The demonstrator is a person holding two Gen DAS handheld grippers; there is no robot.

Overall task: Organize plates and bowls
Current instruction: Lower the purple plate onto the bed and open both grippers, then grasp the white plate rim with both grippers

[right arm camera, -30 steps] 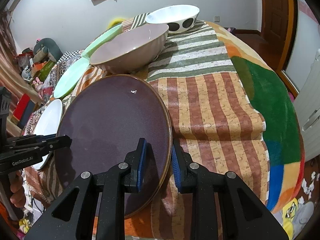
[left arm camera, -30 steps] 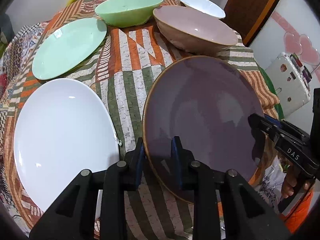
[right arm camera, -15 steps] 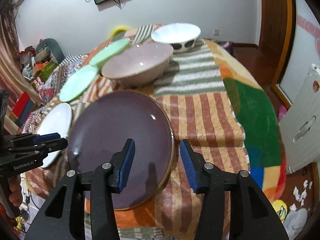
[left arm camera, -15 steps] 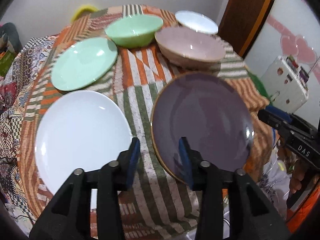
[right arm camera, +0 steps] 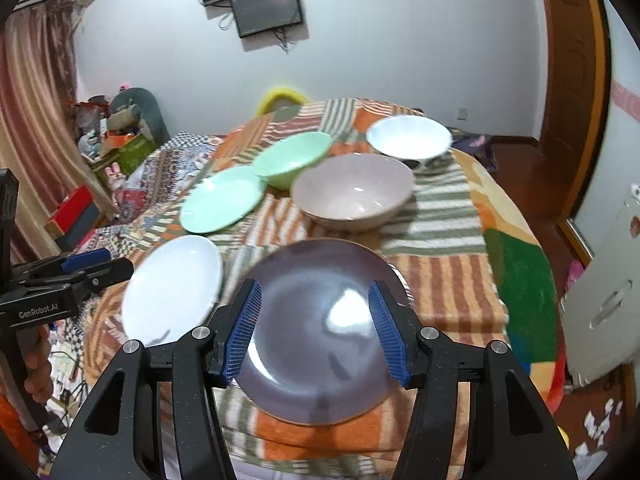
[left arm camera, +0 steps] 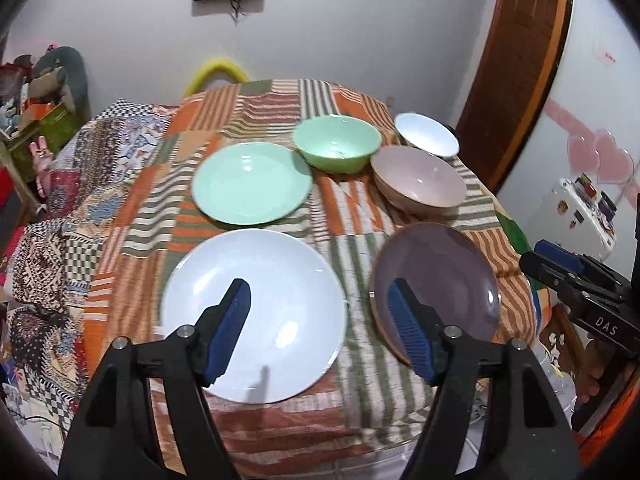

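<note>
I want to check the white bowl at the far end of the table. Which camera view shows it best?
The right wrist view shows the round white bowl best: its rim, its inside and the dark spots on its outer wall are visible. In the left wrist view, the same bowl is smaller, and the pink bowl hides its lower wall.

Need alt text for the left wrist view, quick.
The left hand-held gripper hangs open over a white plate and purple plate on a patchwork cloth. Behind sit a green plate and three bowls.
</note>
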